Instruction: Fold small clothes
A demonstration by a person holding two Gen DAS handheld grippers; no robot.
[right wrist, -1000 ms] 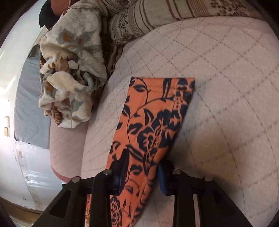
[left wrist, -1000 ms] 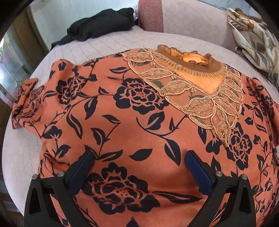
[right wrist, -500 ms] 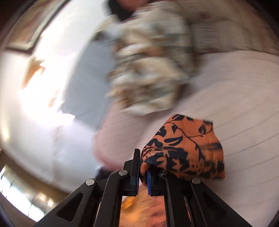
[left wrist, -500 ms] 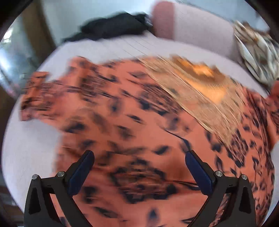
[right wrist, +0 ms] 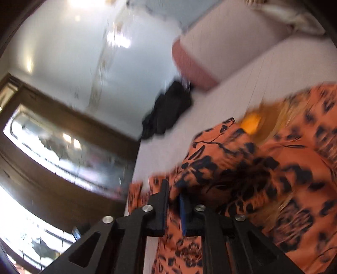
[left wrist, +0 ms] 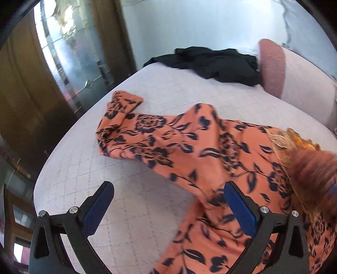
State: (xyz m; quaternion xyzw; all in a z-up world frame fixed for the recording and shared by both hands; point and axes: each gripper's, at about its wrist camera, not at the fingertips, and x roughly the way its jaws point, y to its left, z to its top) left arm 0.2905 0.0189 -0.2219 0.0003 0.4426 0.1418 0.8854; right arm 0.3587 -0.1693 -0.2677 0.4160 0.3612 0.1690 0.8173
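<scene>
An orange top with dark blue flowers point(left wrist: 210, 151) lies spread on the pale quilted bed point(left wrist: 168, 92), its left sleeve point(left wrist: 122, 118) bunched towards the bed's edge. My left gripper point(left wrist: 168, 185) is open above the bed beside the top's side edge, with its right finger point(left wrist: 240, 206) over the fabric and holding nothing. My right gripper point(right wrist: 173, 189) has the top's other sleeve point(right wrist: 214, 160) pinched between its narrow jaws, which are opening, and holds it raised over the top's body point(right wrist: 294, 168). That sleeve shows as an orange blur point(left wrist: 311, 168) at the right of the left wrist view.
A black garment point(left wrist: 219, 63) lies at the bed's far end beside a pink bolster point(left wrist: 271, 67). A cream patterned cloth point(right wrist: 294, 16) sits beyond the bolster. Dark wood framing and patterned glass point(left wrist: 69, 63) stand past the bed's left edge.
The right gripper closed on the right sleeve, lifted it and swung it across over the top's front. The left gripper, still open, moved off the body towards the left sleeve side.
</scene>
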